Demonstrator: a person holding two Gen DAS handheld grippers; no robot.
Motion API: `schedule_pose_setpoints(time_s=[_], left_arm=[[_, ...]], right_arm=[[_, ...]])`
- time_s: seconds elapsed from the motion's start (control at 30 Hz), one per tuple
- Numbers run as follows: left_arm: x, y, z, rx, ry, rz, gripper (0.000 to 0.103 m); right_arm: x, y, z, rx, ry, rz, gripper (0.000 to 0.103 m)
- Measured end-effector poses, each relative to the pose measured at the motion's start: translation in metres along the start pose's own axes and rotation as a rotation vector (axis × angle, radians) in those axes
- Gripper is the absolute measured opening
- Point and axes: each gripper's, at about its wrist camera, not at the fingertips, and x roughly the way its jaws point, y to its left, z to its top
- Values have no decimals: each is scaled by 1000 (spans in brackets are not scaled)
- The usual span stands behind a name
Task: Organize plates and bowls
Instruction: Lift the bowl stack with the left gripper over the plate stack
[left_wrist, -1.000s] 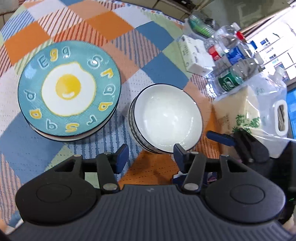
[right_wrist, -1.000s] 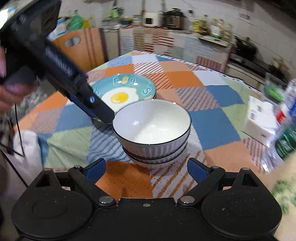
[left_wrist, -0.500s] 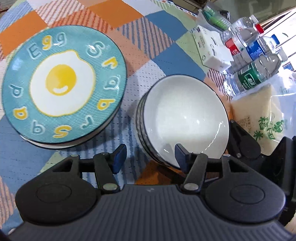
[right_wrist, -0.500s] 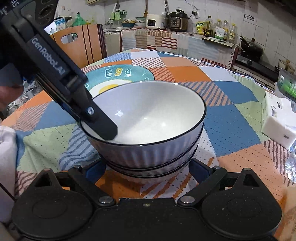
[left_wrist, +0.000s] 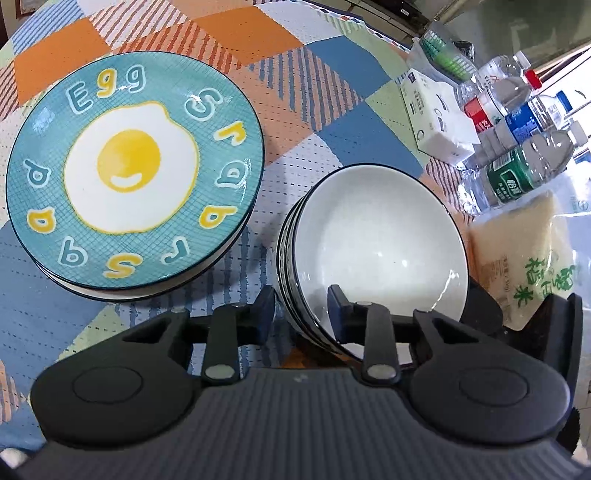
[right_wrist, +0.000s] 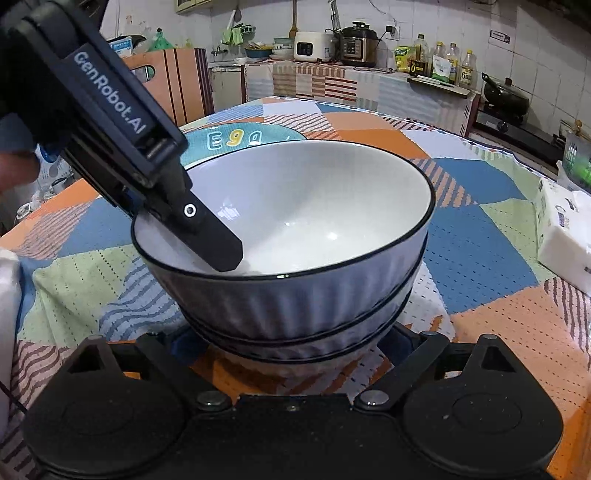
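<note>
Bowls (left_wrist: 373, 251) sat stacked on the tablecloth (left_wrist: 332, 122), nearest me. My left gripper (left_wrist: 301, 314) was closing over the top bowl's rim, one finger inside, one outside. My right gripper (right_wrist: 295, 343) straddled the stack's base, jaws apart; contact I could not tell. Beyond the bowls lay the egg plate (left_wrist: 133, 173). Judging the step: gripping the bowls. Next calls for a firm, level lift.
</note>
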Motion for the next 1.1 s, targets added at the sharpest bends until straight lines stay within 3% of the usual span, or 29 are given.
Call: schedule_pose_setpoints(time_s=[0.33,0.7,1.1], left_arm=[[6,-3,0,23,-20,18,30],[-2,-16,-1,157,11,18,32],[-50,-10,1,159,-81,-10,34]], right_arm=[[14,0,2,15,-24,5,100],[4,4,-4,23,-52,-4,99],[-17,23,22,-8,-132,-32,98]])
